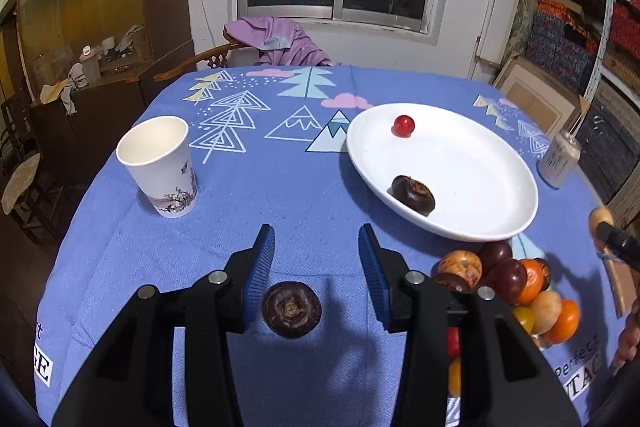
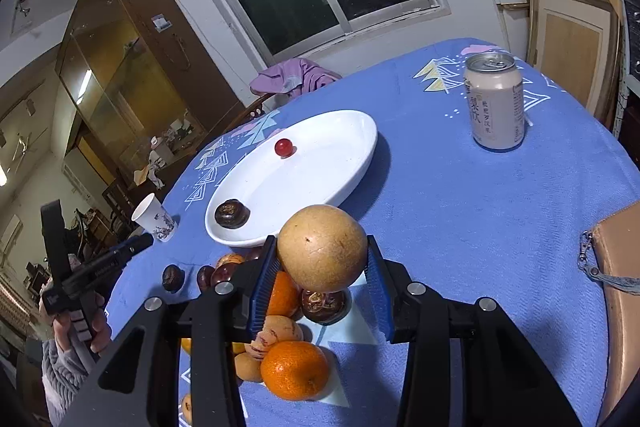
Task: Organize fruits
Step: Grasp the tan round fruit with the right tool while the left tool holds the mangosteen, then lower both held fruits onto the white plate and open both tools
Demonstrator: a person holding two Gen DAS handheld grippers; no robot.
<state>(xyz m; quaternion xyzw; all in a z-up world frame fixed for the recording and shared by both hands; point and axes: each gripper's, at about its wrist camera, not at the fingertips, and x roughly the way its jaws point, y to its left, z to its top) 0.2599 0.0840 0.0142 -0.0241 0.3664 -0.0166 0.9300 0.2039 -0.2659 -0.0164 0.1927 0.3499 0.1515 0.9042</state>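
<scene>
Through the left wrist camera my left gripper (image 1: 316, 251) has its fingers apart with nothing pinched. A dark water chestnut (image 1: 291, 309) lies on the blue tablecloth (image 1: 280, 195) between them, close to the left pad; I cannot tell if it touches. Ahead and right of the fingers sits a white plate (image 1: 480, 163) holding a cherry tomato (image 1: 403, 125) and another dark chestnut (image 1: 413, 195). A paper cup (image 1: 160, 167) stands ahead to the left. The cloth's corner print reads "Perfect".

Through the right wrist camera my right gripper (image 2: 322, 259) is clamped on a round tan fruit (image 2: 322, 247), both pads pressing its sides. Under the fingers lies the fruit pile (image 2: 294, 369). Ahead to the right stands a can (image 2: 496, 103) with Chinese characters I can't read.
</scene>
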